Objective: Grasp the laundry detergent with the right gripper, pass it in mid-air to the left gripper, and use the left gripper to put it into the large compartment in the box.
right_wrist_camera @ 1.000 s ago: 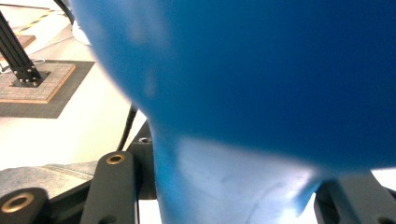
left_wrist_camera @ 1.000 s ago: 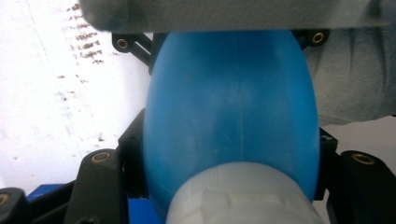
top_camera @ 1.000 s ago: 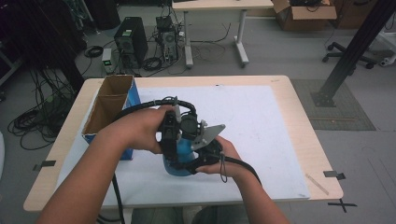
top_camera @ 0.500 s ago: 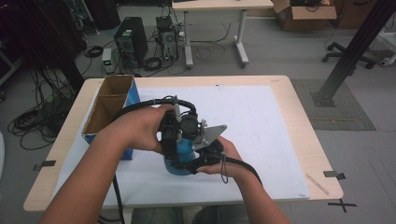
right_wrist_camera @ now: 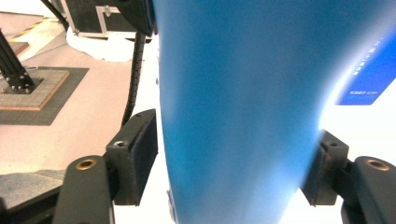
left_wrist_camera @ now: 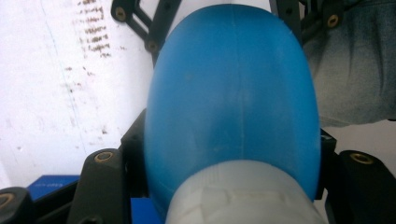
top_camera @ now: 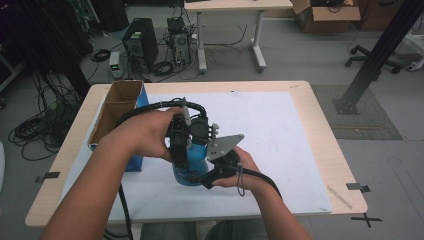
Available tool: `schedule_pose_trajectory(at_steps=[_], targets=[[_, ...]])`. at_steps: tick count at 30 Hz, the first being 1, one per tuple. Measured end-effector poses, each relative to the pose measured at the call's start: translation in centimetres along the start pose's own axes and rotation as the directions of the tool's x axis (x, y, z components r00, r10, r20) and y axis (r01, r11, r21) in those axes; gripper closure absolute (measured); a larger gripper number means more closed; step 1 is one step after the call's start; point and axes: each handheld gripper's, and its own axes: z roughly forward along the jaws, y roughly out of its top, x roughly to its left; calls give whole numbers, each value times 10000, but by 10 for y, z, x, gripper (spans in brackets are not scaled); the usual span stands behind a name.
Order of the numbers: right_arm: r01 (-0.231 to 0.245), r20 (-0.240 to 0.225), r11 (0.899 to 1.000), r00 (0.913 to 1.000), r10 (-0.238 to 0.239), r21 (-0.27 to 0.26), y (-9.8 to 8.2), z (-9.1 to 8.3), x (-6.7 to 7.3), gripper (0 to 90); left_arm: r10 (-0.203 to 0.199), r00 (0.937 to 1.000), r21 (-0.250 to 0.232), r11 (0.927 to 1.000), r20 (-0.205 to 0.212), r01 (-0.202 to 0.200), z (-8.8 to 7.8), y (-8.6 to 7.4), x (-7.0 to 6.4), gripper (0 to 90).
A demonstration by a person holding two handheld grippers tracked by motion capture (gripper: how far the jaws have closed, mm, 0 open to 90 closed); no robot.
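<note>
- The blue bottle is standing at the high view's lower centre, on the white mat.
- The left gripper is clenching it near the white cap — the cap is not off yet.
- The right gripper is straddling the body — its jaws have just been opening, the left pad standing apart.

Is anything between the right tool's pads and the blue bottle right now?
In the right gripper view the blue bottle stands between the right tool pads, which have just been opening. A thin bare gap shows beside the left pad; nothing else lies there.
</note>
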Motion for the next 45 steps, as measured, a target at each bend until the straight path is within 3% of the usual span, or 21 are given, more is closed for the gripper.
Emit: schedule_pose_trajectory(at_steps=[23,30,35,37,39,42,44,45], targets=[[-845,258,9946,9959,862,-602,-7,-8,-4,13,-170,9998,160,9997,-127,173,-4,4,4,392],[-929,398,9927,9946,962,-766,-8,-24,-6,5,-193,9996,156,9997,-214,197,-8,3,6,391],[-1034,639,9914,9920,1086,-800,-12,-44,-9,5,-394,9990,192,9990,-199,398,-13,2,9,391],[-1053,751,9915,9910,1110,-762,-13,-54,-10,5,-653,9977,287,9974,-154,657,-15,3,11,391],[-1060,952,9923,9892,1118,-645,-14,-63,-11,4,-1124,9936,385,9929,-71,1126,-17,4,14,391],[-1044,1241,9938,9863,1084,-387,-16,-77,-14,5,-1867,9824,479,9814,99,1860,-21,3,19,390],[-1027,1475,9946,9836,1039,-159,-17,-86,-16,5,-2545,9669,528,9659,165,2533,-22,3,23,390],[-1003,1576,9950,9825,988,15,-18,-90,-17,6,-2988,9541,558,9531,202,2973,-23,2,26,390]])
